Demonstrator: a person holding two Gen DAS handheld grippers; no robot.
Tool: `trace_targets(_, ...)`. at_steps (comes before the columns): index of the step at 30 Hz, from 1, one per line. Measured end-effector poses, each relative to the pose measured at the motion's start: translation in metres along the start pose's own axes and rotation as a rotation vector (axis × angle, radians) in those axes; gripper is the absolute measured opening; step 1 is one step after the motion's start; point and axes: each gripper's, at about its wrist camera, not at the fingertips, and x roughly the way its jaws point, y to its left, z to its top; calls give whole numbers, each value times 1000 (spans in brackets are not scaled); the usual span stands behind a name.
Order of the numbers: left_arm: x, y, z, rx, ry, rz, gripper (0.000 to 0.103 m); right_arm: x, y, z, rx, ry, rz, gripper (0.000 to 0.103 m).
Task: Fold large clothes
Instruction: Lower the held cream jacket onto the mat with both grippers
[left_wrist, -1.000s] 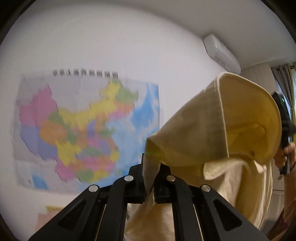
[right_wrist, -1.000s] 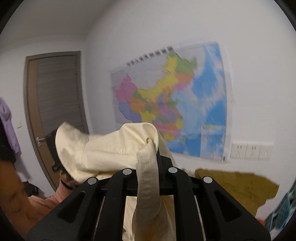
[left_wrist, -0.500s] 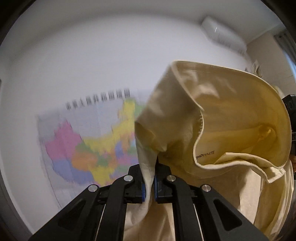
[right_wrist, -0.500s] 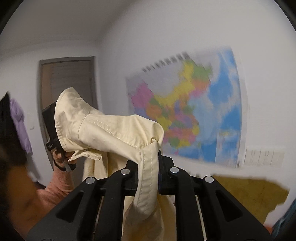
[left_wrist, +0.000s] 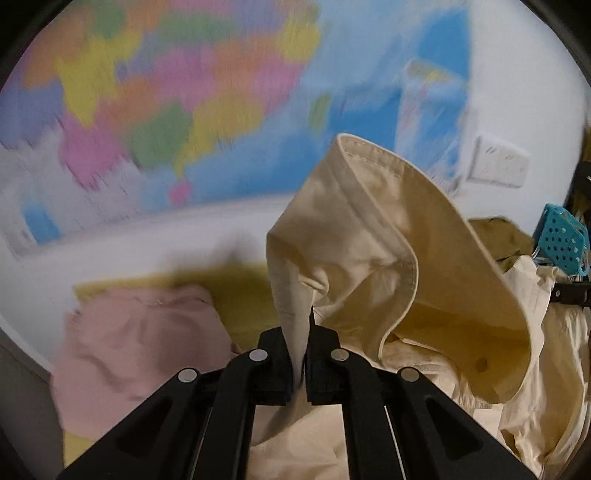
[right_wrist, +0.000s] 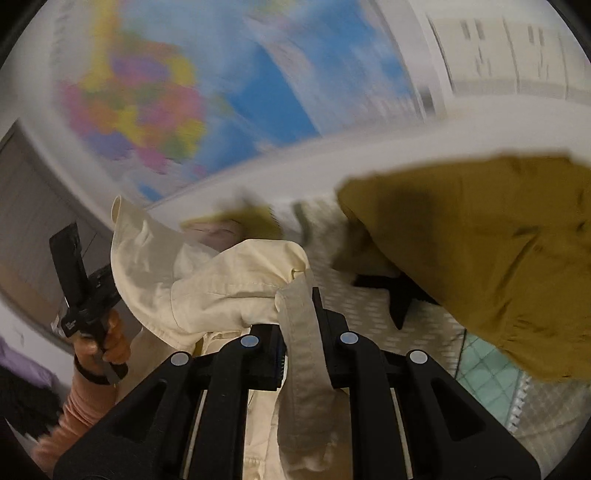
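- Left tongs (left_wrist: 302, 354): clamped narrow on a pinch of the cream shirt (left_wrist: 406, 266), near its stitched collar edge.
- Right tongs (right_wrist: 301, 354): clamped narrow on another part of the cream shirt (right_wrist: 221, 288), with a flat strip of the fabric draped over the front of them and hanging down.
- Shirt held in the air between the two tongs, in front of the wall map (left_wrist: 184, 110); body of it bunched and sagging below, not spread.
- Below the map: a pink garment (left_wrist: 140, 332) and a mustard garment (right_wrist: 480, 266) lying on a patterned surface; bed or desk, cannot tell which. Teal perforated basket (left_wrist: 563, 240) at the far right of the left view.
- Background smeared by motion blur, so likely mid-swing toward that surface; judged to be the laying-out step, before any fold.
- To do it well: keep both pinches firm, draw the tongs apart until the collar edge runs taut, and lower so the hem lands first and the body unrolls flat.
- Aim for a bare patch beside the mustard garment, not on top of it.
- Risk: sagging body landing crumpled; the draped strip snagging on release.
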Motion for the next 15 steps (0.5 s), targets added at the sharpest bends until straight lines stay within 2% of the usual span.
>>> trace_targets(3,26,12,7,-49,50,-30,3,26,-24,11,63,31,8,12)
trace_targets(5,28,15,12,-67,57,-55,3,35,-40,20,137,22,40,12)
trace_targets(7,39,18,21,-77,64,-56,3,41,-47,30,157,21,28,12)
trace_targets(10,57,15,37,-66,72,-40,3,59,-65,44,204,36,8,12)
trace_targets(12,74,7,38,-41,103,-28,4,77,-78,47,225,71,-46,15)
trace_targets(14,100,3,35,-20,158,15,10,91,-86,45,241,101,-80,25)
trace_targets(15,112,2,31,-10,178,30,14,95,-91,43,245,111,-82,25)
